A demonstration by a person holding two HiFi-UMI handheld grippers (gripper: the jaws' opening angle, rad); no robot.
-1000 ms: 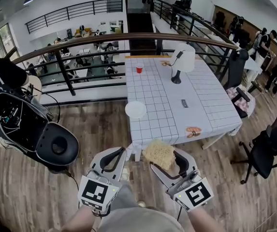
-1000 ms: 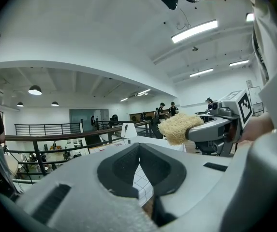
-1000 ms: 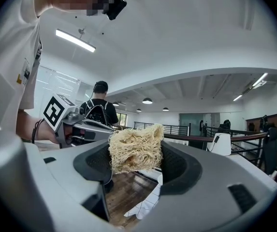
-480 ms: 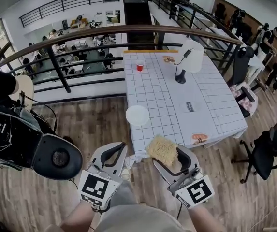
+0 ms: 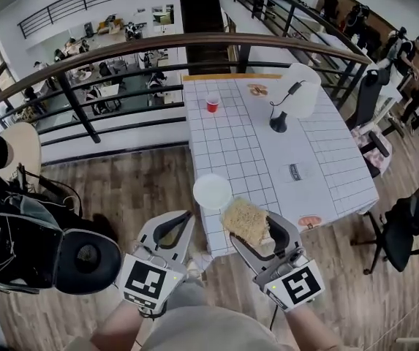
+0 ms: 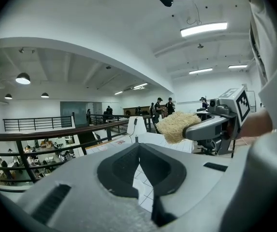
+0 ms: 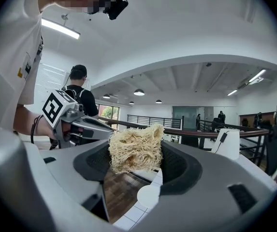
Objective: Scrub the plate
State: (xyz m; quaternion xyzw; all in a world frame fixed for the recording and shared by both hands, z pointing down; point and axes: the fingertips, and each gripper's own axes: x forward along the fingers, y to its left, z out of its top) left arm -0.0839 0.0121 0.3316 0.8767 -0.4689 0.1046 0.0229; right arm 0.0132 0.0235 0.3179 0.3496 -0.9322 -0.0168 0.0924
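Observation:
A white plate [image 5: 213,191] lies on the near left corner of a table with a white grid cloth [image 5: 267,159]. In the right gripper view the plate [image 7: 148,195] shows below the jaws. My right gripper [image 5: 250,227] is shut on a tan loofah scrubber [image 5: 244,218], held just short of the table's near edge, right of the plate. The scrubber [image 7: 134,148] fills the space between the right jaws. My left gripper [image 5: 180,224] is shut and holds nothing, below and left of the plate; its jaws meet [image 6: 139,153], and the scrubber [image 6: 177,126] shows to their right.
On the table stand a red cup [image 5: 212,105], a white desk lamp [image 5: 291,93] and a small dish [image 5: 310,221]. A railing [image 5: 121,50] runs behind it. A black office chair [image 5: 412,225] is at right, black gear [image 5: 41,248] at left. People stand far right.
The view has come closer to the table: the plate and the table's near edge now lie nearer both grippers. Both grippers keep their state, the scrubber still held in the right one.

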